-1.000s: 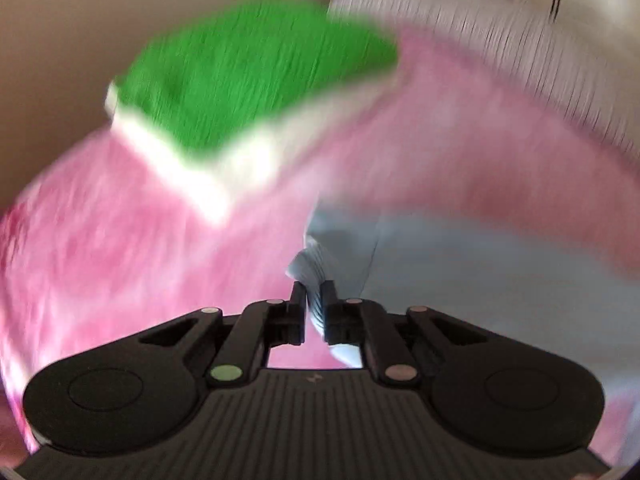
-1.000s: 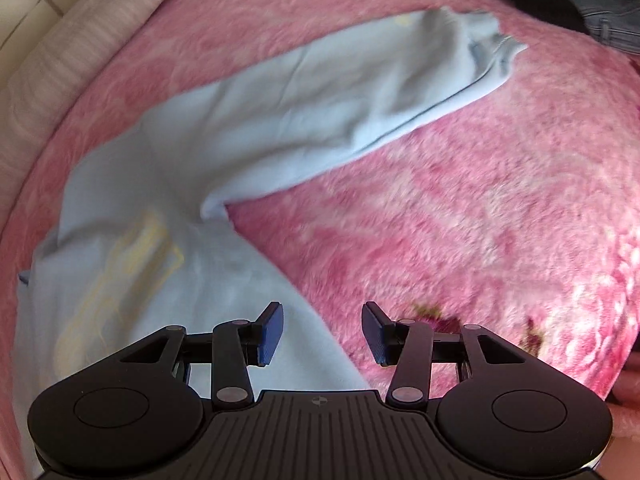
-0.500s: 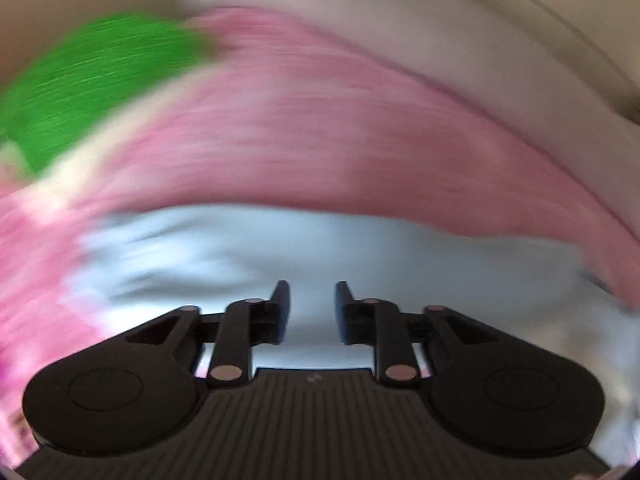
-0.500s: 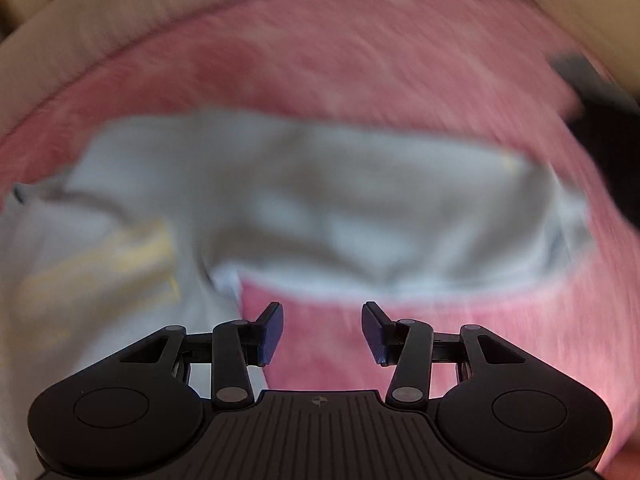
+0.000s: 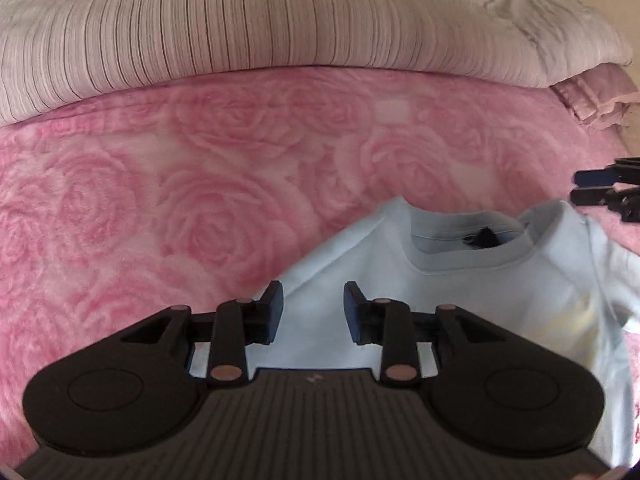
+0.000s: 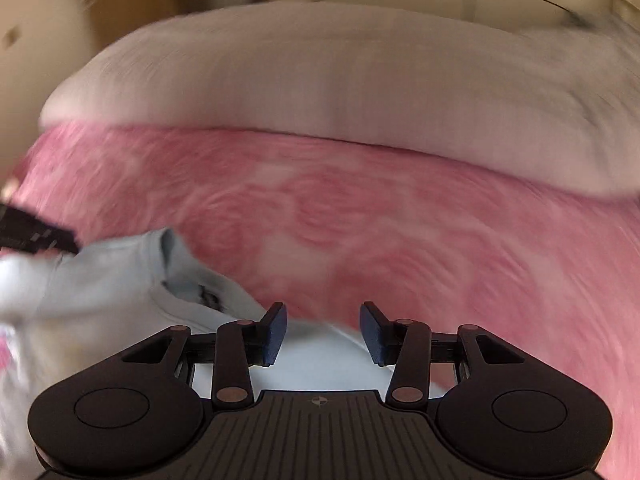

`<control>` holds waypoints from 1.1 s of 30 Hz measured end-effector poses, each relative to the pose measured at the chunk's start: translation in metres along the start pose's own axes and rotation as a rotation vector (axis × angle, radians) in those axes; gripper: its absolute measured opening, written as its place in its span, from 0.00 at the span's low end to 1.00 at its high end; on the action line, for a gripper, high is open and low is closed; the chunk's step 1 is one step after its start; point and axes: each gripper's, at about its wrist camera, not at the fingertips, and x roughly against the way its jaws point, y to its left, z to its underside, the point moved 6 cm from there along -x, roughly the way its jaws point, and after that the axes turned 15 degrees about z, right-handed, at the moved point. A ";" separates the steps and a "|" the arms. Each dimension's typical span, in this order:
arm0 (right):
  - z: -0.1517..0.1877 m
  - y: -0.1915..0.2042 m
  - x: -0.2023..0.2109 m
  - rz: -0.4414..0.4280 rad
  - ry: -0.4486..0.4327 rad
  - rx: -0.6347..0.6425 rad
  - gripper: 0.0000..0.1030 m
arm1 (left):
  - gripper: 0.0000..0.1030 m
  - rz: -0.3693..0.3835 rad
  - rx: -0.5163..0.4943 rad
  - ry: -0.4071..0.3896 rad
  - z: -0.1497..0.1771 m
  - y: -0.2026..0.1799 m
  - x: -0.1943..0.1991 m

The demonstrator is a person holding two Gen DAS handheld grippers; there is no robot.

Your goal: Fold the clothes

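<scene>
Pale-blue sweatshirt [image 5: 460, 292] on pink blanket [image 5: 160, 208]; both claws parted

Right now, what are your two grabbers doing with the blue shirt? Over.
Left gripper open, over shirt shoulder. Right gripper open, empty. Light blue shirt flat on pink blanket, collar up. Nothing in the way.

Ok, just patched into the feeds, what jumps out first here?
The pale blue sweatshirt lies front up on the pink rose-patterned blanket, its collar toward the striped grey bedding at the far edge. Both grippers are open and empty: the left gripper over one shoulder, the right gripper over the other.
</scene>
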 end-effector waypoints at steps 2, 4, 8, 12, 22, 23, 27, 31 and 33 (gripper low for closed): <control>0.005 0.006 -0.015 -0.007 0.040 0.009 0.42 | 0.28 -0.009 0.019 0.005 0.000 0.009 -0.006; 0.010 0.012 -0.031 -0.015 0.080 0.018 0.41 | 0.28 -0.015 0.050 0.009 0.004 0.017 -0.011; 0.019 0.025 -0.061 -0.030 0.160 0.035 0.35 | 0.28 -0.016 0.084 0.018 0.012 0.029 -0.013; 0.020 0.031 -0.073 -0.037 0.161 0.080 0.10 | 0.24 -0.026 0.045 0.011 0.012 0.032 -0.014; -0.031 -0.029 -0.055 0.098 -0.044 -0.103 0.33 | 0.30 -0.058 0.051 -0.075 -0.006 0.041 0.002; -0.025 -0.040 -0.057 0.075 -0.013 -0.142 0.34 | 0.32 -0.044 0.048 -0.064 -0.005 0.042 0.001; 0.007 -0.070 -0.065 -0.002 0.122 -0.170 0.35 | 0.49 0.033 0.000 0.003 0.002 0.039 -0.014; 0.034 -0.076 -0.074 -0.014 0.186 -0.083 0.42 | 0.29 0.012 -0.133 0.046 0.008 0.030 -0.034; 0.044 -0.073 -0.074 -0.040 0.177 -0.060 0.41 | 0.04 0.005 -0.192 0.033 0.007 0.018 -0.034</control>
